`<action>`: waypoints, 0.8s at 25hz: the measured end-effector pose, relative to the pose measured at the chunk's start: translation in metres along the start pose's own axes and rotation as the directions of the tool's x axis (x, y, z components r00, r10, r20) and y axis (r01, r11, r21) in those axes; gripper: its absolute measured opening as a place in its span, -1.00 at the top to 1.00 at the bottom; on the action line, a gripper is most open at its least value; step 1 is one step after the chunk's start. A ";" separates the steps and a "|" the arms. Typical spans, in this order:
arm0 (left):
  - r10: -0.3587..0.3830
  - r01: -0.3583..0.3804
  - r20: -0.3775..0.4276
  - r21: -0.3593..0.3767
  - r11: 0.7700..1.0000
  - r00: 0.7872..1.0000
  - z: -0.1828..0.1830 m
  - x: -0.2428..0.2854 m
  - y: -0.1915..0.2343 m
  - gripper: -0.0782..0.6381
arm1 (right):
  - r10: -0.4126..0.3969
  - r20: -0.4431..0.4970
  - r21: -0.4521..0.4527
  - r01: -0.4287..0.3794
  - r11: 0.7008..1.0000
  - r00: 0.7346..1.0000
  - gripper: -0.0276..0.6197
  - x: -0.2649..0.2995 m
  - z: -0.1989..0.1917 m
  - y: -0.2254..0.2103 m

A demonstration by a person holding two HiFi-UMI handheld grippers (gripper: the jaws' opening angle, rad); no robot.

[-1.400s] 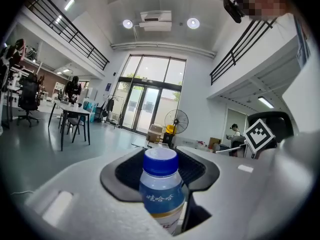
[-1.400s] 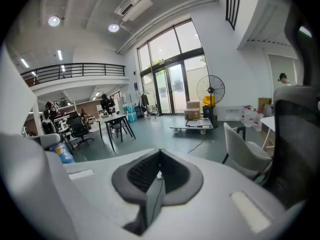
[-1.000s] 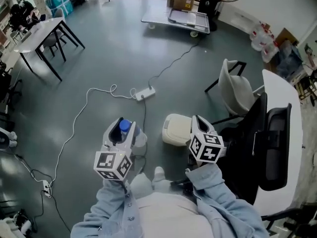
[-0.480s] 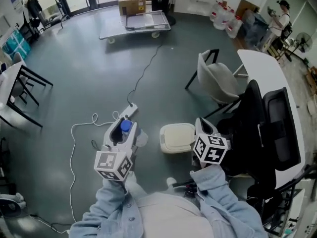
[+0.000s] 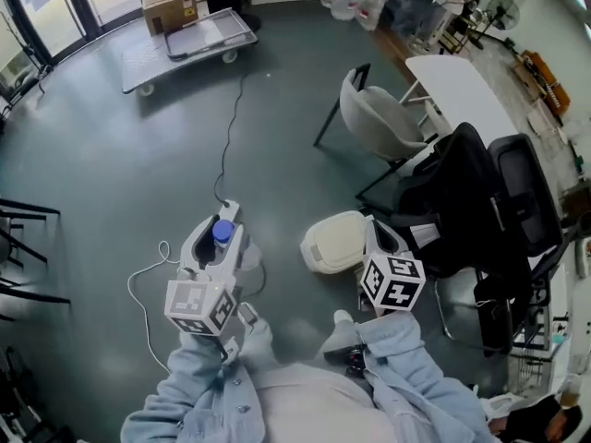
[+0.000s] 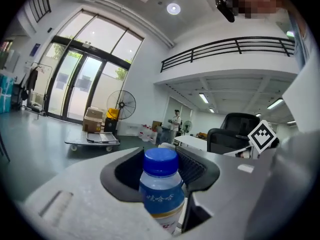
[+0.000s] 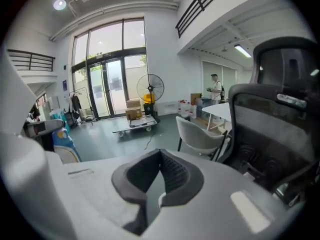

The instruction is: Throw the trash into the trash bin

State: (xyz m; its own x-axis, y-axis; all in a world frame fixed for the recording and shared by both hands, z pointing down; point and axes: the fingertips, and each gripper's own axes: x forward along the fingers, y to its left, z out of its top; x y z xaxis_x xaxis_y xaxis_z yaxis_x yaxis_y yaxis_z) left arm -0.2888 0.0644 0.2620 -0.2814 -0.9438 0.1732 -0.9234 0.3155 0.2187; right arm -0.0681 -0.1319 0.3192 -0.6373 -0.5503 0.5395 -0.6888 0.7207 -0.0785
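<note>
A small clear bottle with a blue cap and a blue label stands upright in my left gripper, which is shut on it. In the left gripper view the bottle fills the gap between the dark pads. A white lidded trash bin sits on the grey floor, to the right of the bottle and just left of my right gripper. The right gripper has its pads together and holds nothing.
A black office chair and a grey shell chair stand to the right by a white table. A flat cart with a cardboard box is far ahead. A cable and power strip lie under the left gripper.
The head view has swung, so the floor, cart and chairs have shifted left and rotated. Both grippers keep their poses, and the bin stays between them.
</note>
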 end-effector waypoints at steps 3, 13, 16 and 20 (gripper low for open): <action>-0.090 0.090 -0.042 -0.011 0.996 0.995 -0.013 0.022 0.006 0.20 | -0.079 -0.002 0.010 0.079 0.997 0.997 0.91 -0.016 -0.011 -0.002; -0.322 0.326 -0.099 0.032 0.945 0.942 -0.040 0.084 -0.068 0.20 | -0.232 -0.017 0.090 0.232 0.968 0.973 0.91 -0.074 -0.069 -0.043; -0.365 0.379 -0.146 0.080 0.922 0.920 -0.051 0.075 -0.092 0.20 | -0.237 -0.009 0.156 0.236 0.959 0.971 0.91 -0.077 -0.086 -0.051; -0.388 0.414 -0.204 0.104 0.904 0.899 -0.076 0.066 -0.107 0.20 | -0.222 -0.019 0.191 0.221 0.956 0.975 0.91 -0.076 -0.110 -0.042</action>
State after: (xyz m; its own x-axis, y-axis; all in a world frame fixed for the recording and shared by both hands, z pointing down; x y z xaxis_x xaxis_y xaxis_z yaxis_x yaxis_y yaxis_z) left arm -0.1885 -0.0248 0.3226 0.1590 -0.9505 0.2669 -0.9787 -0.1161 0.1695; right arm 0.0472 -0.0741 0.3741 -0.4620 -0.6882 0.5594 -0.8658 0.4868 -0.1162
